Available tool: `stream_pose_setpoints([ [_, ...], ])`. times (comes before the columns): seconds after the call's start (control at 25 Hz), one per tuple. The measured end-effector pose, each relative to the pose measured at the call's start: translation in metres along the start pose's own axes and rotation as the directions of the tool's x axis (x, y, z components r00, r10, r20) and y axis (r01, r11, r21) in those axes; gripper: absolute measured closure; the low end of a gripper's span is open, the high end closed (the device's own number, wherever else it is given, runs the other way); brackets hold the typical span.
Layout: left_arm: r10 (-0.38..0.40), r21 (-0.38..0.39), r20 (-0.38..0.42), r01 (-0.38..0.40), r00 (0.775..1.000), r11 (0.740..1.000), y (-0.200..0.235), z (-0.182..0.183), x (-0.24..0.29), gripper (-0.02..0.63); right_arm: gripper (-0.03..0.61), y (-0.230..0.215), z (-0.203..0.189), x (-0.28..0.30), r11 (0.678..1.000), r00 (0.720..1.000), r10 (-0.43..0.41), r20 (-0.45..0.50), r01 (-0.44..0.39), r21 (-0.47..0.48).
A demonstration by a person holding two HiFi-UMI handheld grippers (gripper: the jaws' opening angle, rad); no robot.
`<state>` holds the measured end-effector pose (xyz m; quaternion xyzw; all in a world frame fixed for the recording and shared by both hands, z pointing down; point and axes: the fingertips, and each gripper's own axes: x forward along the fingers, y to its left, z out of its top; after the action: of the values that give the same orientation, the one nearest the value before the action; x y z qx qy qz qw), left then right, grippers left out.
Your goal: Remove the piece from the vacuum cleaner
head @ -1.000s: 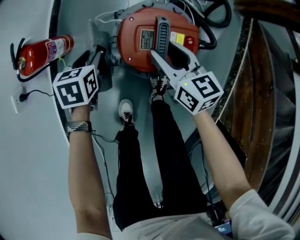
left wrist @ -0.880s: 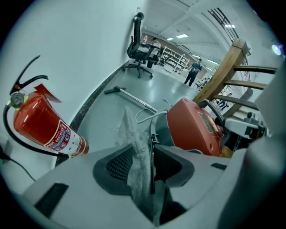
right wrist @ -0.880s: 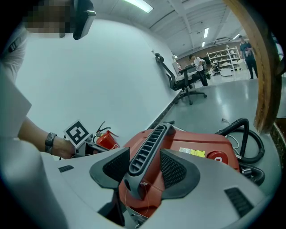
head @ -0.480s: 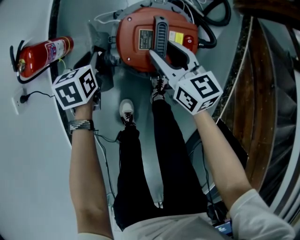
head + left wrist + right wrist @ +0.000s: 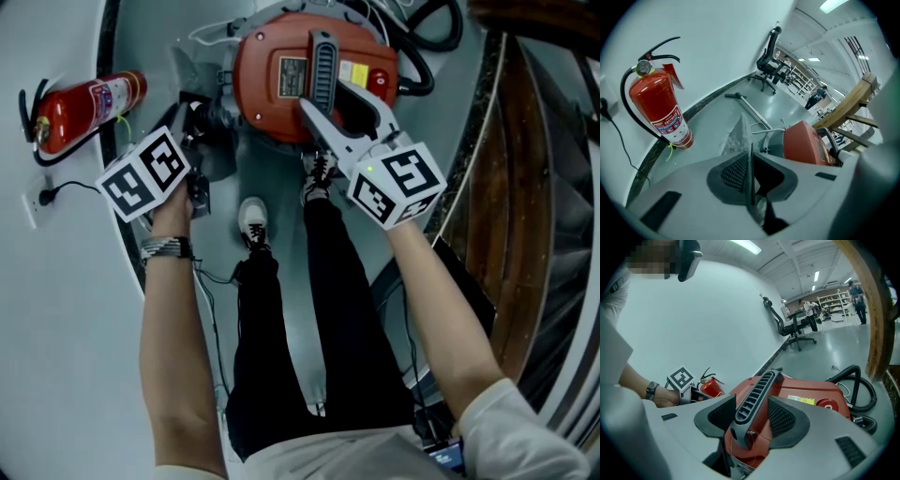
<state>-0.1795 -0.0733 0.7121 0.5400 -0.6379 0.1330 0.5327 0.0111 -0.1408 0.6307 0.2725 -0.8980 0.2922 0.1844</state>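
- Since a second ago the left gripper (image 5: pixel 751 176) has rolled at the wrist: in the head view its marker cube (image 5: pixel 145 175) now sits tilted and a little further toward the wall, while the right gripper (image 5: pixel 752 416) and the vacuum cleaner (image 5: pixel 267 103) have kept their places.
- Its jaws are closing and stand almost together. A thin dark edge rises between the pads (image 5: pixel 733 173), which press on it from both sides.
- That edge looks to be the near side of the grey piece (image 5: pixel 737 136), a pale, pointed part that stands up just beside the vacuum cleaner's red body, on the side toward the fire extinguisher (image 5: pixel 84 108).
- In the head view the piece shows as a grey shape on the floor, touching the vacuum cleaner's left flank, with the left gripper's dark front end over it.
- The right gripper is spread wide, one jaw on each side of the dark ribbed handle (image 5: pixel 757 397) along the top of the vacuum cleaner. Red body shows on both sides of the handle, so neither pad touches it.
- A black hose (image 5: pixel 431 42) curls behind the vacuum cleaner on the right.
- The fire extinguisher stands against the curved white wall, well apart from the vacuum cleaner, near a plug in a wall socket (image 5: pixel 42 194).
- The person's white shoes (image 5: pixel 251 223) stand on the grey floor just short of the vacuum cleaner, between the two grippers.
- Farther down the hall stand a black office chair (image 5: pixel 768 65) and a vacuum wand (image 5: pixel 750 108) that lies on the floor.
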Motion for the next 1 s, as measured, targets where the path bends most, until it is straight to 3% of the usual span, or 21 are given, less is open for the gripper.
stream_pose_setpoints([
  [0.36,-0.050,-0.193,0.032,0.055,0.998,0.980,0.006,0.001,0.000,0.580,0.370,0.000,0.000,0.000,1.000,1.000,-0.007,0.006,0.007,-0.004],
  [0.48,-0.068,-0.296,0.060,0.083,0.996,0.951,0.009,0.002,0.000,0.580,0.370,0.000,0.000,0.000,1.000,1.000,-0.006,0.005,0.006,-0.005],
  [0.6,-0.074,-0.424,0.103,0.111,0.992,0.899,0.014,0.002,-0.001,0.580,0.370,0.000,0.000,0.001,1.000,1.000,-0.005,0.004,0.005,-0.006],
  [0.68,-0.080,-0.460,0.118,0.126,0.990,0.879,0.015,0.001,-0.002,0.577,0.370,0.000,0.000,0.000,1.000,1.000,-0.005,0.005,0.005,-0.006],
  [0.84,-0.078,-0.316,0.099,0.106,0.992,0.943,0.010,0.003,-0.002,0.566,0.370,0.000,0.000,-0.001,1.000,1.000,-0.007,0.008,0.007,-0.010],
  [1.0,-0.075,-0.129,0.082,0.086,0.994,0.988,0.012,-0.003,-0.011,0.480,0.370,0.000,0.000,0.000,1.000,1.000,-0.006,0.010,0.006,-0.011],
])
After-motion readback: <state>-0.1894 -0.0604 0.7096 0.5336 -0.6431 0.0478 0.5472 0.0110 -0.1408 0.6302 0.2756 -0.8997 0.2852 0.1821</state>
